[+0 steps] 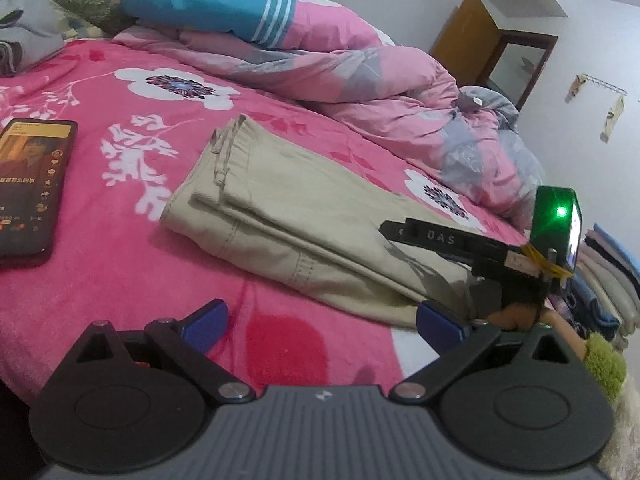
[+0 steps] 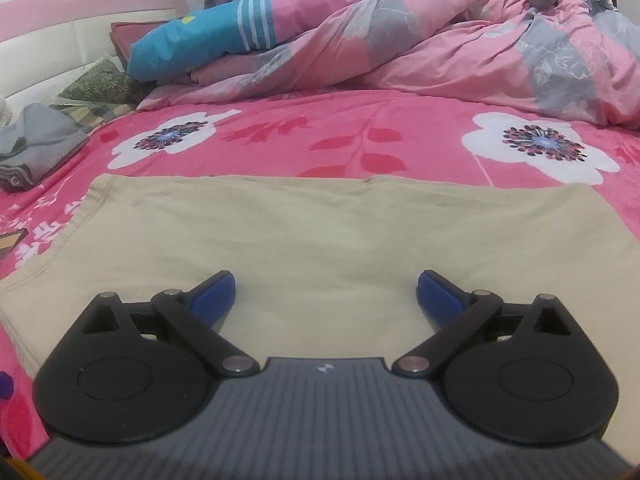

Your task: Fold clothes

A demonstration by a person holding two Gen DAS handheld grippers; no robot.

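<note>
The beige trousers (image 1: 288, 216) lie folded in layers on the pink blanket (image 1: 120, 280), in the middle of the bed, with the phone (image 1: 28, 188) well apart on one side and the crumpled quilt (image 1: 360, 76) behind. The left gripper (image 1: 320, 320) hangs with its jaws spread wide and nothing between them, just beside the near edge of the trousers. The right gripper (image 2: 326, 296) is also wide apart and empty, low over the flat beige cloth. From here I think the main risk is a bad pinch: the folded edge has several layers, so a gripper may take only the top layer, and then the stack would slide open when it is lifted. If the two grippers close at different places, the next fold may come out crooked. The soft blanket could also be caught together with the cloth. The phone seems far enough, but a wide sweep could push it.
</note>
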